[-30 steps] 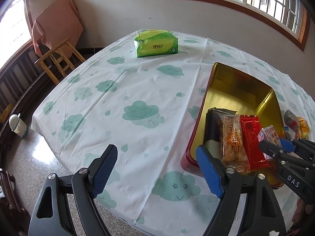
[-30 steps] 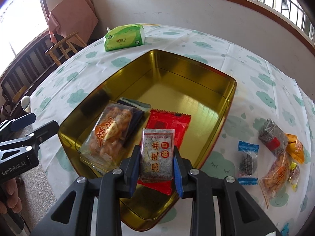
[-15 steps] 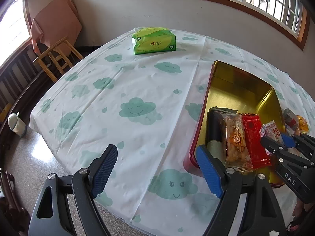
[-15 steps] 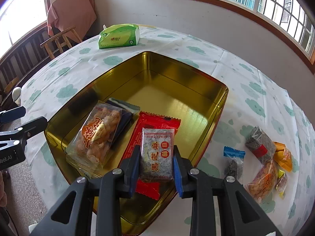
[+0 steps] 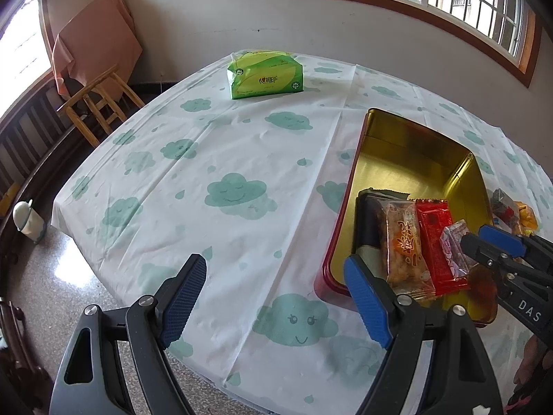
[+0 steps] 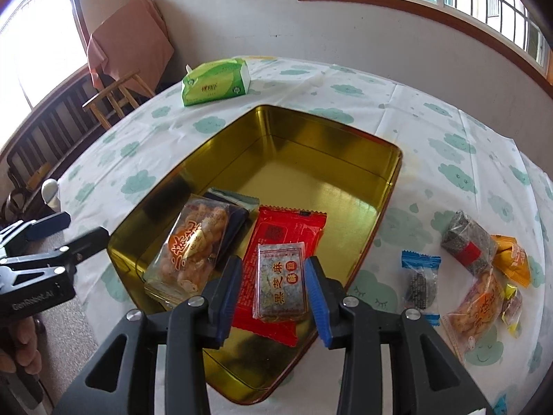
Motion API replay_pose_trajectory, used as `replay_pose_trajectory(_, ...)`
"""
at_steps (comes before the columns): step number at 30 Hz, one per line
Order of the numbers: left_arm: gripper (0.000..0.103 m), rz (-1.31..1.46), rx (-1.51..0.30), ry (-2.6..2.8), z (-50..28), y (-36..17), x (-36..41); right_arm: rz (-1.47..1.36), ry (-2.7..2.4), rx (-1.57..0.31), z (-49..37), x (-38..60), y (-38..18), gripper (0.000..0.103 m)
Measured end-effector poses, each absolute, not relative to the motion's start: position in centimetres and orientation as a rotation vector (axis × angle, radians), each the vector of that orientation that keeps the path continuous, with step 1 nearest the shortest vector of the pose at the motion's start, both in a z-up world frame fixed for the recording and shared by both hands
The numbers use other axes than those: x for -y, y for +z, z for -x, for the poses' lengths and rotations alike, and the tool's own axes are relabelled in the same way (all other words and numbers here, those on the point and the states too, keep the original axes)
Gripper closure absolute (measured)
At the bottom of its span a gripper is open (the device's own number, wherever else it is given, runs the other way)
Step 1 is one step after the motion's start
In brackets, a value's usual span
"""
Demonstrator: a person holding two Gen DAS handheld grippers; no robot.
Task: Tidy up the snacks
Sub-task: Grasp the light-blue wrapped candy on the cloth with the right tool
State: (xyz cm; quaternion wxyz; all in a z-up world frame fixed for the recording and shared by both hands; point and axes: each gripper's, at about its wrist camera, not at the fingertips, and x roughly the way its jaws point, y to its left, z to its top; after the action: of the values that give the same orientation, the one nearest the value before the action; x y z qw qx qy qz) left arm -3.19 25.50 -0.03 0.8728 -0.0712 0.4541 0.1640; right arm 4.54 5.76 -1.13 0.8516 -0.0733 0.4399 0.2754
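Note:
A gold tin point(image 6: 311, 138) stands on the cloud-print tablecloth. At its near end lie a clear pack of fried snacks point(image 6: 193, 245), a dark pack point(image 6: 238, 221) under it, and a red pack point(image 6: 287, 228). On the red pack rests a small sesame bar pack point(image 6: 280, 283). My right gripper point(image 6: 273, 295) straddles the bar, its jaws opening, with a gap at the left pad. The left wrist view shows the tin point(image 5: 414, 128) to the right of my left gripper point(image 5: 276, 297), which stands open and empty above the tablecloth.
Several loose snacks lie right of the tin: a dark pack point(image 6: 466, 242), a blue-ended candy point(image 6: 420, 276), an orange pack point(image 6: 509, 252). A green tissue pack point(image 5: 264, 76) sits at the far side. A wooden chair point(image 5: 100, 103) and a white bin point(image 5: 29, 221) stand beyond the table's left edge.
My right gripper's jaws have parted from the sesame bar pack, which now lies on the red pack in the tin. The left gripper has kept still and open.

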Motion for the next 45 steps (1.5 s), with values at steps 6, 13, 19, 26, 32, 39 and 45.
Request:
replay_pose_trajectory(6, 0.024, 0.139, -0.933, 0.322, 3.4, 0.7, -24.4, 0.11, 0.536, -0.898, -3.6, -2.4, 0.2, 0.063)
replay_pose_trajectory(13, 0.024, 0.121, -0.927, 0.28, 3.3, 1.1, -22.7, 0.089, 0.374, -0.909, -3.0, 5.7, 0.0, 0.063)
replay_pose_trajectory(19, 0.024, 0.105, -0.929, 0.235, 2.9, 1.2, -20.8, 0.045, 0.199, -0.956, -2.2, 13.5, -0.9, 0.063)
replay_pose_trajectory(26, 0.024, 0.082, -0.931, 0.194, 2.5, 1.2, -19.0, -0.025, 0.088, -1.042, 0.4, 19.3, -2.4, 0.063)
replay_pose_trajectory(32, 0.024, 0.073, -0.93, 0.185, 2.5, 1.3, -18.4, -0.066, 0.082, -1.102, 1.6, 20.8, -3.9, 0.062)
replay_pose_trajectory(39, 0.024, 0.074, -0.933, 0.189, 2.4, 1.2, -18.4, -0.098, 0.088, -1.138, 1.4, 20.2, -5.2, 0.061)
replay_pose_trajectory(45, 0.024, 0.066, -0.938, 0.191, 2.3, 1.0, -18.3, -0.107, 0.027, -1.119, -0.5, 21.3, -5.4, 0.057)
